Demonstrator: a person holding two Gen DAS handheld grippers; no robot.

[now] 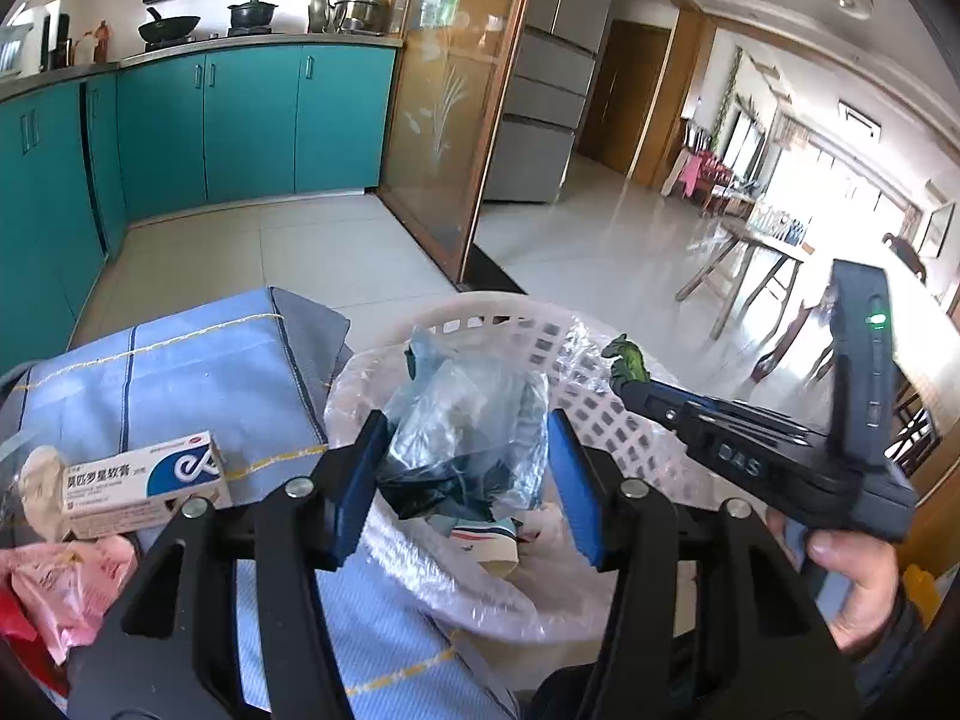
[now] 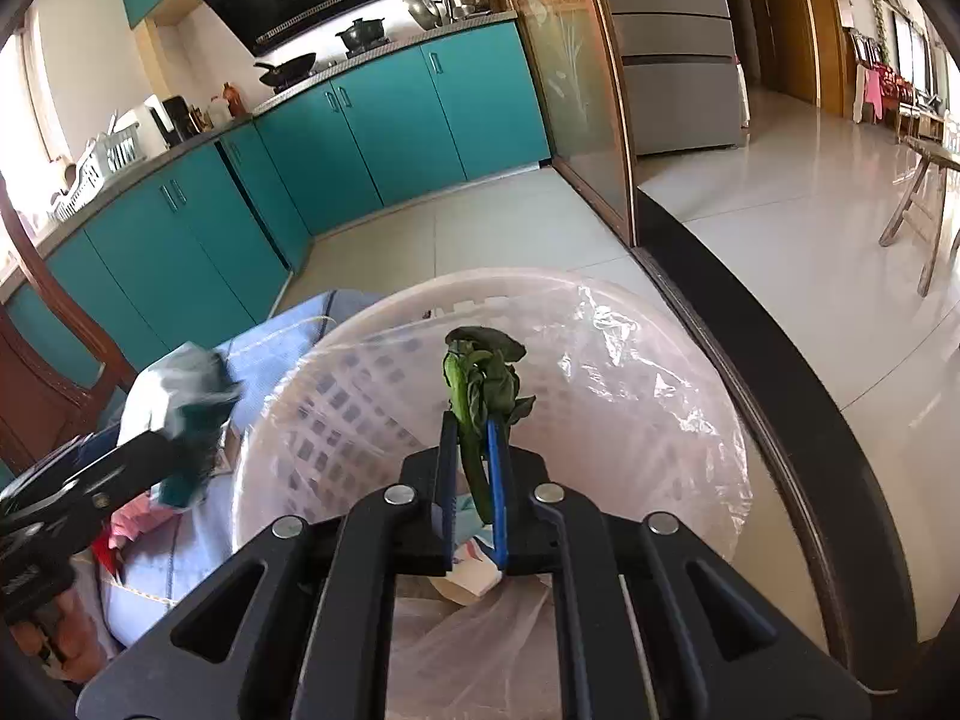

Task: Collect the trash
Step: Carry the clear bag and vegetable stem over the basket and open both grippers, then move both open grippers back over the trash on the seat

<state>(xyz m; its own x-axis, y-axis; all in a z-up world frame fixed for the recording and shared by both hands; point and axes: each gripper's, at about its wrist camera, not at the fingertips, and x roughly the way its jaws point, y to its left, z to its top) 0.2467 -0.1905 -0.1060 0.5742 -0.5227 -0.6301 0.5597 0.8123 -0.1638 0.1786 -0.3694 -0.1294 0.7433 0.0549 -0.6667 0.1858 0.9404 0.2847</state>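
Observation:
A white lattice basket [image 1: 528, 306] [image 2: 630, 420] lined with clear plastic stands at the edge of a blue-clothed table. My left gripper [image 1: 467, 420] is shut on a crumpled clear and dark plastic bag [image 1: 474, 420], which it holds above the basket's near-left rim. In the right wrist view that bag [image 2: 180, 390] is blurred at the left gripper's [image 2: 162, 438] tips. My right gripper [image 2: 470, 423] [image 1: 630, 387] is shut on a wilted green vegetable stalk [image 2: 480, 378] [image 1: 627, 357] over the basket's opening. Paper scraps [image 1: 486, 540] lie in the basket.
On the blue cloth [image 1: 198, 372] to the left lie a white and blue medicine box [image 1: 144, 480] and a pink wrapper [image 1: 66, 588]. Teal cabinets [image 1: 240, 120] and a glass sliding door [image 1: 444, 108] stand beyond the tiled floor. A wooden bench [image 1: 744, 252] stands at right.

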